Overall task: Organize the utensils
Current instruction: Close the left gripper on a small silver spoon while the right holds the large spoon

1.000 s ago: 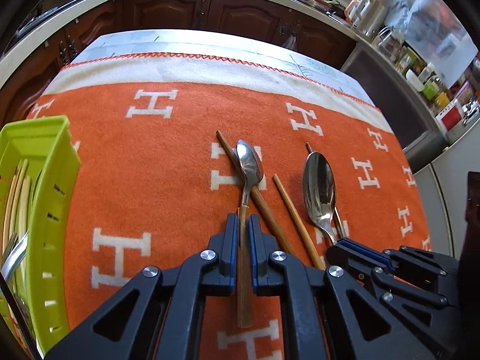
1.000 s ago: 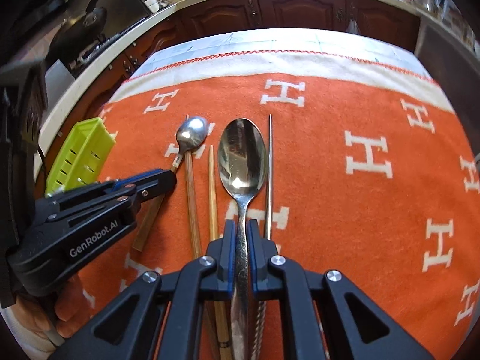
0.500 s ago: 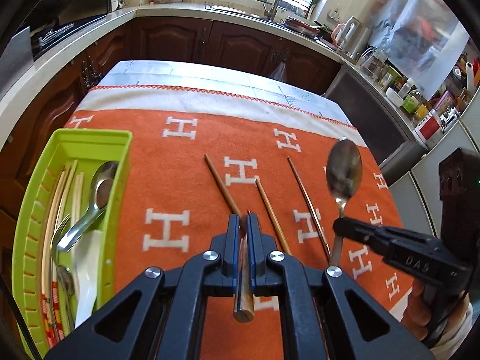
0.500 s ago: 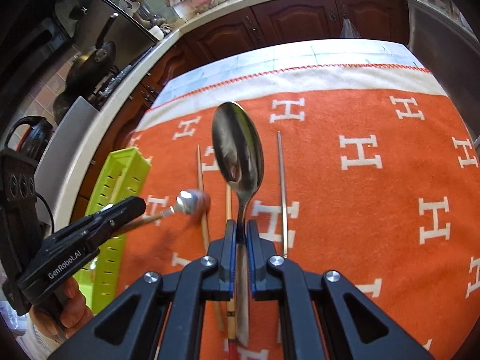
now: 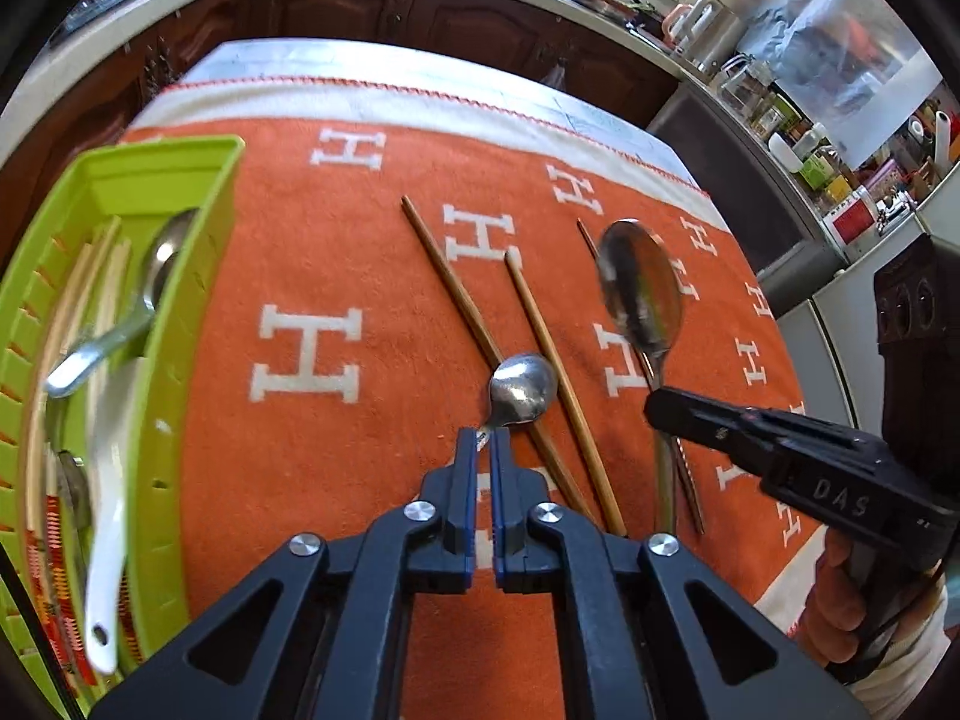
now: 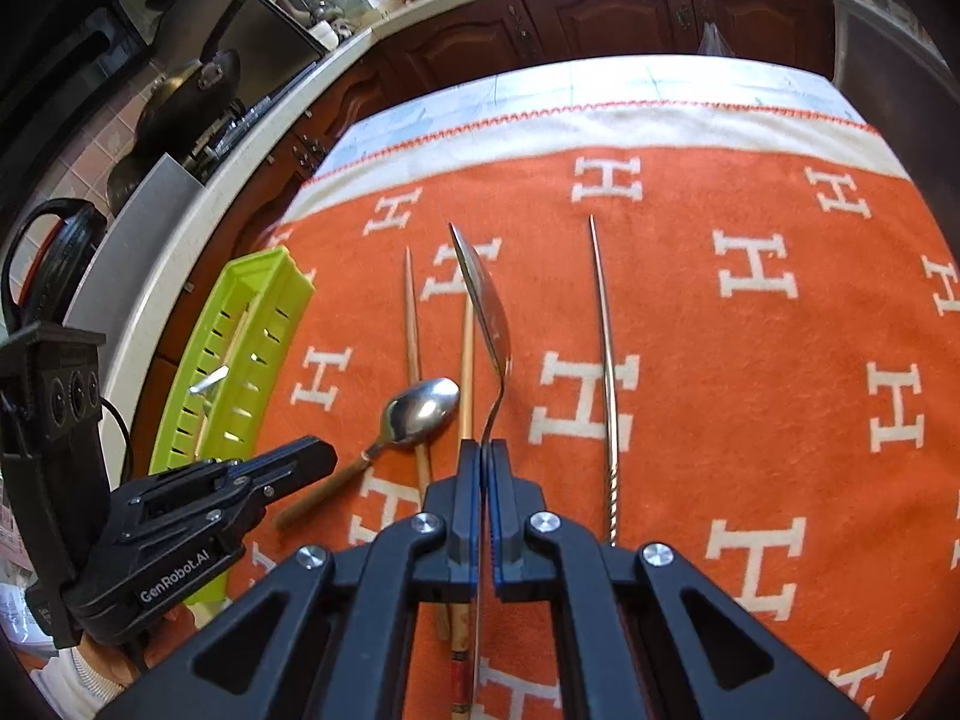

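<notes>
My left gripper (image 5: 483, 438) is shut on a small wooden-handled spoon (image 5: 522, 387), which hangs above the orange cloth beside the green tray (image 5: 192, 330). My right gripper (image 6: 486, 447) is shut on the handle of a large steel spoon (image 6: 486, 306), held up and turned edge-on. From the right wrist view the left gripper (image 6: 312, 459) clamps the small spoon (image 6: 423, 411) by its wooden handle. Two wooden chopsticks (image 5: 456, 294) (image 5: 540, 330) and one metal chopstick (image 6: 606, 360) lie on the cloth below.
Inside the tray lie a metal spoon (image 5: 150, 288), a white ceramic spoon (image 5: 111, 480) and pale chopsticks (image 5: 102, 276). Dark wooden cabinets (image 6: 600, 18) and a counter run behind the table. A person's hand (image 5: 840, 612) holds the right gripper at the cloth's near right edge.
Both spoons have come up off the cloth in the shut grippers. The left gripper has shifted toward the green tray, and the large spoon has tipped from flat to edge-on.
</notes>
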Motion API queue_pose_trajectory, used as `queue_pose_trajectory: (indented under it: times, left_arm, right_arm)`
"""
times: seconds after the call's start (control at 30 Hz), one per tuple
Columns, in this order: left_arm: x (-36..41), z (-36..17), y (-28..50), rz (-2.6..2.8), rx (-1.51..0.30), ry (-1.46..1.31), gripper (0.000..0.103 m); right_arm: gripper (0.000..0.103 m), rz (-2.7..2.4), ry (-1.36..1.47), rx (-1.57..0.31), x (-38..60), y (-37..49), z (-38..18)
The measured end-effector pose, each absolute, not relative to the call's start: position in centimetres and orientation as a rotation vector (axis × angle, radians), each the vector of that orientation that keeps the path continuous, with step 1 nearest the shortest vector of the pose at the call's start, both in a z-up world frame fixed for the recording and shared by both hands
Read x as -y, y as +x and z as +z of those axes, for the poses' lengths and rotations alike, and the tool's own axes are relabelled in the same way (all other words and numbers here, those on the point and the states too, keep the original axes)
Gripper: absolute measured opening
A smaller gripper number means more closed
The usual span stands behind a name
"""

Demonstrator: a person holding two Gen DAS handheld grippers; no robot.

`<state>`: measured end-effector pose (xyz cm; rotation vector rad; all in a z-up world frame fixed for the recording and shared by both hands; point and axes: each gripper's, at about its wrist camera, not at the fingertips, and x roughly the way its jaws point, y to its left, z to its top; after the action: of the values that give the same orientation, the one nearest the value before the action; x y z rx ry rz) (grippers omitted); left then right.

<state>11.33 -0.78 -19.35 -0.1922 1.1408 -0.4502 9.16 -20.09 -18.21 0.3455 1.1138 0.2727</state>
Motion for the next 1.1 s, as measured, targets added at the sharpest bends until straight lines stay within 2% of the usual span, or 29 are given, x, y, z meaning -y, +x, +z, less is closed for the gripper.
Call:
queue_pose_trajectory:
  times: [0.33, 0.53, 0.7, 0.93, 1.1]
  left_arm:
    - [1.1, -21.4, 13.1, -0.482, -1.194, -0.223, 0.02]
    - [2.4, -21.3, 14.0, -0.521, -1.2, -0.196, 0.022]
    - [4.0, -21.0, 14.2, -0.544, -1.188, -0.118, 0.021]
    - [4.2, -20.6, 13.6, -0.525, -1.174, -0.136, 0.006]
    - [4.2, -20.5, 12.7, -0.523, -1.156, -0.116, 0.004]
  right_arm:
    - [0.002, 0.255, 0.365, -1.162, 20.3, 9.6, -20.3]
    - [0.003, 0.263, 0.368, -1.172, 20.8, 9.6, -20.7]
    - [0.003, 0.267, 0.36, -1.169, 20.7, 9.5, -20.7]
    - [0.005, 0.248, 0.32, -1.17, 20.1, 9.5, -20.8]
    - [0.007, 0.237, 0.291, -1.17, 19.7, 9.6, -21.0]
